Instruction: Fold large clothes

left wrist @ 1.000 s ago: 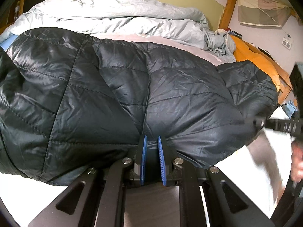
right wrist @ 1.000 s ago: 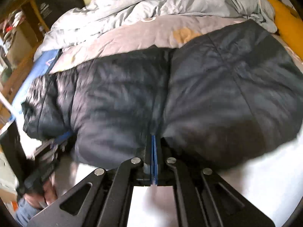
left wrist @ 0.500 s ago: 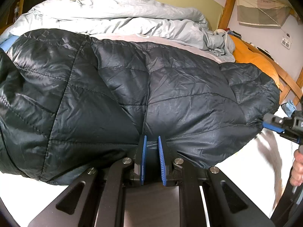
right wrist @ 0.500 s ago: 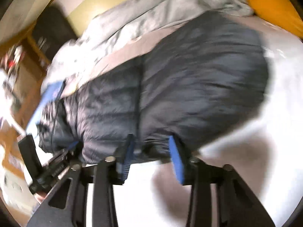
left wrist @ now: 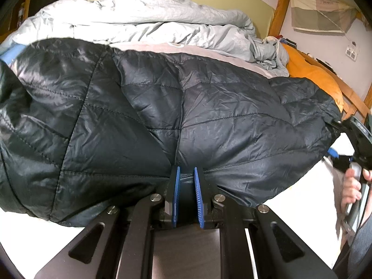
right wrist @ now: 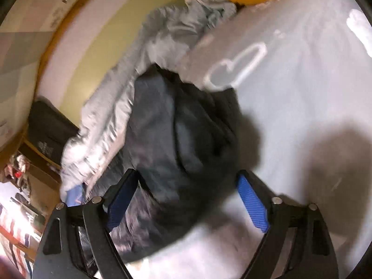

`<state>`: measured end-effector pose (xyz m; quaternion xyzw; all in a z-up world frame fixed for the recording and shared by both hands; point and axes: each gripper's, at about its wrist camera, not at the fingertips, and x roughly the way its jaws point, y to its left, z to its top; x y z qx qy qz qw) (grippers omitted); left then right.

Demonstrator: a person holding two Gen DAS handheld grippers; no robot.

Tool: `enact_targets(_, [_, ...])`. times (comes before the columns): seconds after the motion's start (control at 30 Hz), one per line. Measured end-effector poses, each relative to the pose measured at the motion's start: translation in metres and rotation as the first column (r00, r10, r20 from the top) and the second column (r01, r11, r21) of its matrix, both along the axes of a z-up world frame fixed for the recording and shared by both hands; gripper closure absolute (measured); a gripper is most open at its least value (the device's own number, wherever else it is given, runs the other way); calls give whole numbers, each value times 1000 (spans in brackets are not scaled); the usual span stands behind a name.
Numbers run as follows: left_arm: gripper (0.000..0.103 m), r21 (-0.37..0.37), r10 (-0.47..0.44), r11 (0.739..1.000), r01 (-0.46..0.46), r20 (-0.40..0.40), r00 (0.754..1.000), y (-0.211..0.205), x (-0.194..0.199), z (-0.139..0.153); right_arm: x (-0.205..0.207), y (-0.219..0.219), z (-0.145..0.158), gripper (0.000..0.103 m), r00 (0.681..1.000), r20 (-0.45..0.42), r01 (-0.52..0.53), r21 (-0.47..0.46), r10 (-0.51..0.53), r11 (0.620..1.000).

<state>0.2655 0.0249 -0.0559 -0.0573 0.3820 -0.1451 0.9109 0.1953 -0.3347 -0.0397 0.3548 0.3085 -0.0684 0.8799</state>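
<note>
Jacket (right wrist: 176,144) motion-blurred — right gripper (right wrist: 186,186) just opened.

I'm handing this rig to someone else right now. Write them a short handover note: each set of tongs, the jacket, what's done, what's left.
Left tongs: shut on the near hem of the jacket, mid-length.
Right tongs: open, jaws just been opening; blurred jacket cloth lies between the pads, not pressed. They sit at the jacket's right end.
Jacket: dark, quilted, spread lengthwise across the bed, in front of the grey duvet.
Done: it looks folded once lengthwise, though I can't confirm the layers.
Left: probably regrip the right end and fold it across toward the left.
</note>
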Motion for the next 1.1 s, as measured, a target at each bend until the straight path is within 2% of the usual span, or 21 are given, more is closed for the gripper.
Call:
enact_targets(0.03, [87,3,-5,1000,5,9,1000,-1,-2,2,6,5,-1,39,1000,-10,6,-19,-6,1000])
enact_targets(0.07, [87,3,-5,1000,5,19,1000,0,-5,5,8,6,-1,45,1000,-8,6,-31,-6,1000])
enact_targets(0.1, [87,-2,-7,1000,7,27,1000,1,-8,8,11,8,0,59,1000,-9,-1,-45,0,999])
enact_targets(0.13, [87,-6,-6,1000,6,32,999,3,-10,11,13,11,2,68,1000,-14,-10,-63,9,998])
enact_targets(0.2, [83,-25,17,1000,-16,48,999,13,-18,25,14,12,16,76,999,-18,-42,-134,40,990])
enact_targets(0.23, [73,-40,38,999,-36,60,997,21,-24,34,14,14,26,78,998,-22,-68,-193,65,979])
enact_targets(0.27, [66,-52,62,997,-58,73,995,29,-29,41,12,14,35,78,997,-27,-79,-251,74,965])
enact_targets(0.33, [43,-71,133,990,-126,105,986,51,-44,57,6,8,53,79,998,-35,-65,-363,56,930])
enact_targets(0.43, [34,-78,230,972,-221,124,965,82,-57,66,3,-17,79,79,999,-36,3,-434,-21,901])
enact_targets(0.5, [32,-115,255,963,-245,83,963,94,-52,60,3,-27,96,79,998,-38,21,-479,-44,878])
enact_targets(0.57, [32,-168,229,960,-226,1,973,99,-39,45,3,-23,113,79,999,-27,2,-521,-18,854])
enact_targets(0.63, [32,-204,204,957,-208,-38,978,97,-33,33,5,-8,127,79,1000,-16,-29,-568,24,823])
enact_targets(0.7, [32,-226,178,957,-183,-44,983,92,-31,29,4,17,136,79,998,-6,-49,-633,59,773])
enact_targets(0.77, [32,-234,141,962,-143,-25,990,84,-32,31,3,40,142,79,996,4,-67,-670,94,739])
enact_targets(0.87, [32,-189,139,972,-138,-6,990,76,-35,34,2,72,146,79,987,17,-102,-698,159,709])
enact_targets(0.97, [32,-176,141,974,-141,-13,990,72,-31,29,4,107,140,79,971,-2,-169,-718,240,675])
enact_targets(1.1, [32,-186,142,972,-145,-29,989,73,-27,25,4,150,119,79,940,-65,-266,-756,336,598])
